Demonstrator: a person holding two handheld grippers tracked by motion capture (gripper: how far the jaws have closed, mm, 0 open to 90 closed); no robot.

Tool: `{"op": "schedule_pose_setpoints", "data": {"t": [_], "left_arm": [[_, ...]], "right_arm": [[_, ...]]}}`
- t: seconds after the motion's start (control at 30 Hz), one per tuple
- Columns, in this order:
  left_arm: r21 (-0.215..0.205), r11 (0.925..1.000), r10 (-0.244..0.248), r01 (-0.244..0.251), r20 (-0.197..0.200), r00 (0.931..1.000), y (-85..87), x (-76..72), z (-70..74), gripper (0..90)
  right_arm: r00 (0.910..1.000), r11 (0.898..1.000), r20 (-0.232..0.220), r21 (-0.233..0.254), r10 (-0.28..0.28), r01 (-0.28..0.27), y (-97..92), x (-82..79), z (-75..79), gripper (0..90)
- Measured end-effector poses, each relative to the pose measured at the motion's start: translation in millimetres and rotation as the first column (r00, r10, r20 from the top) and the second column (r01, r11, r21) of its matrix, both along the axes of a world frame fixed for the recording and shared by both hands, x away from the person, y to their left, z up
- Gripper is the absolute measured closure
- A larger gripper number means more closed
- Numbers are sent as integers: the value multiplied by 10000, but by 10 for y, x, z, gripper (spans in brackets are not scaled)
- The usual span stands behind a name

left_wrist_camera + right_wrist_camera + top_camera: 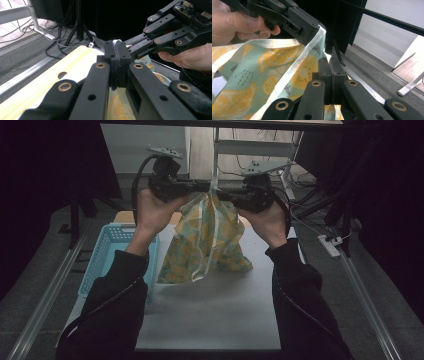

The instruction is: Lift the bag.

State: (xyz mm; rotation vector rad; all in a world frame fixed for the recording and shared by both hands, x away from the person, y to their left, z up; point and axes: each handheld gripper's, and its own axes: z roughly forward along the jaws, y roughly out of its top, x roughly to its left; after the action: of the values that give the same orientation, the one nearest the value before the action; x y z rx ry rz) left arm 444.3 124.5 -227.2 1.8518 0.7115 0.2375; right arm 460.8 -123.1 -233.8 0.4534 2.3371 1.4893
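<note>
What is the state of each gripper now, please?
Left gripper: closed, holding the lemon-print cloth by its top edge.
Right gripper: closed, holding the same cloth edge.

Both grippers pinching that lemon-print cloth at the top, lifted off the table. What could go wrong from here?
1. The left gripper and right gripper both pinch only the white edge band of the lemon-print cloth, close together; that thin hold may slip and drop it.
2. The cloth's lower end still rests on the table, so a sideways move could drag it.
3. The blue basket sits just left of the hanging cloth and might snag it.
</note>
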Motion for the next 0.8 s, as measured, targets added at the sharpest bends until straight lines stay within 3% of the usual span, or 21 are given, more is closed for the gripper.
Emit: {"op": "schedule_pose_setpoints", "data": {"t": [0.33,0.8], "left_arm": [[-10,9999,127,-127,66,9999,-39,98,31,900],[-78,9991,415,-419,-418,9983,-9,334,-207,898]], "right_arm": [[9987,9991,368,-199,-366,373,13,24,118,900],[9970,9949,185,-652,-754,764,64,185,-68,900]]}}
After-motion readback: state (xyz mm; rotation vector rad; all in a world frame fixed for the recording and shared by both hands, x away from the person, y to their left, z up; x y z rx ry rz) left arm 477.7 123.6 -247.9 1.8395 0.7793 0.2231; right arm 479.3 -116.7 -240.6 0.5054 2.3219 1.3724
